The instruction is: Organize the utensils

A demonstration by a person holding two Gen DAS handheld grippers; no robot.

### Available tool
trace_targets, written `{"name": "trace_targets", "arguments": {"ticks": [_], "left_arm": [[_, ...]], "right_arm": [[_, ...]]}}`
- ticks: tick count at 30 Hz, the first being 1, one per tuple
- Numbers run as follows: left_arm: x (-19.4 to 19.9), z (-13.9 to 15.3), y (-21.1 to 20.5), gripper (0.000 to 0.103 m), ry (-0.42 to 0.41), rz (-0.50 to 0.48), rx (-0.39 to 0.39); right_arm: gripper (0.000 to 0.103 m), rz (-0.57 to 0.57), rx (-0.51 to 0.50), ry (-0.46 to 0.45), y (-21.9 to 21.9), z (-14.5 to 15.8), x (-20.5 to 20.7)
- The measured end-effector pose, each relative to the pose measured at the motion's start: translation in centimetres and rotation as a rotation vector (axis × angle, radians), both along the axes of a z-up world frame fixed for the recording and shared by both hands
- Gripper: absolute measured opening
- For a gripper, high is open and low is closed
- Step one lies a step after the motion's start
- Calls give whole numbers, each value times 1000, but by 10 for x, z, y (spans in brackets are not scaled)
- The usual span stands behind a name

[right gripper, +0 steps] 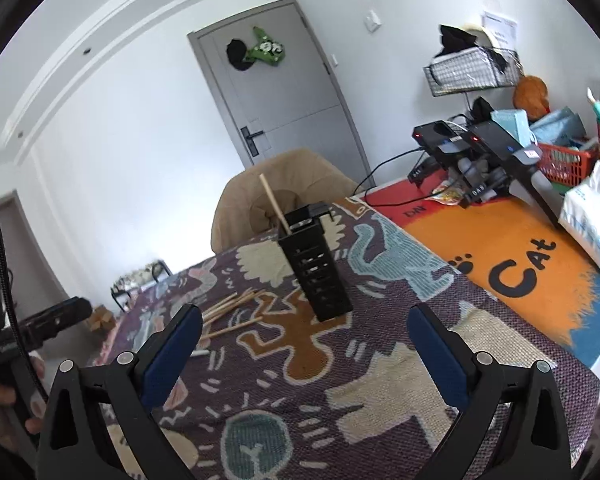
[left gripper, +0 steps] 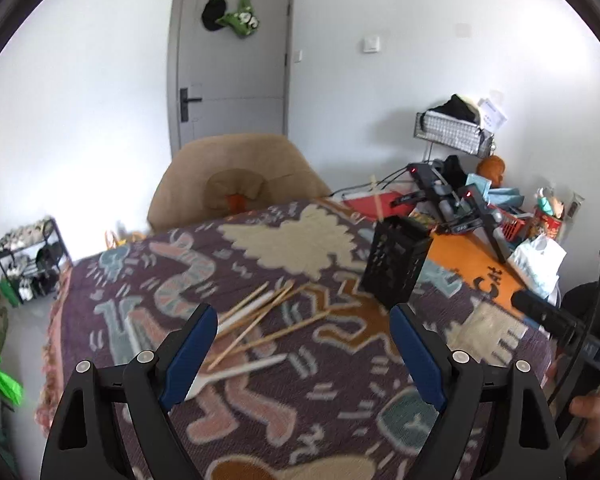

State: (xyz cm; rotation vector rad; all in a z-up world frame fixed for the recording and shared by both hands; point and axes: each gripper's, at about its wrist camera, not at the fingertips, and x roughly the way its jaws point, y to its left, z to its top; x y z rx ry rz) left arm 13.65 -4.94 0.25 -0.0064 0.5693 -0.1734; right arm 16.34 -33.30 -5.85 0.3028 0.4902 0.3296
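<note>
The left gripper hangs over the table with its blue-padded jaws spread wide and nothing between them; the right gripper likewise stands with jaws apart and empty. Beneath both lies the patterned tablecloth, purple with cartoon figures, covering the table; past it, to the right of the right gripper, an orange mat bears the word "Cat". Beyond the far table edge stands a tan upholstered chair, and behind that a grey door. Ahead of the left gripper and slightly to its right stands the black slotted utensil holder, upright on the cloth, with one wooden chopstick rising out of its top; from the right gripper the same holder sits just ahead, a little left of centre. Ahead and left of the left gripper a loose heap of wooden chopsticks lies flat on the cloth, crossing one another. Nearest the left gripper's left finger a white plastic utensil lies flat, partly hidden by that finger.
</note>
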Motion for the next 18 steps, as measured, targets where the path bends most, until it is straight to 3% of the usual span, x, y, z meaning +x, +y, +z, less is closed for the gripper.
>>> {"name": "trace_targets", "arguments": {"ticks": [8,18], "left_arm": [[-22,-30,54,88,66,108,-94],[-36,-57,106,88,112,203,-115]], "right_arm": [[103,102,-33,77,33,-13,11],[102,192,-81,120,67,-28,20]]}}
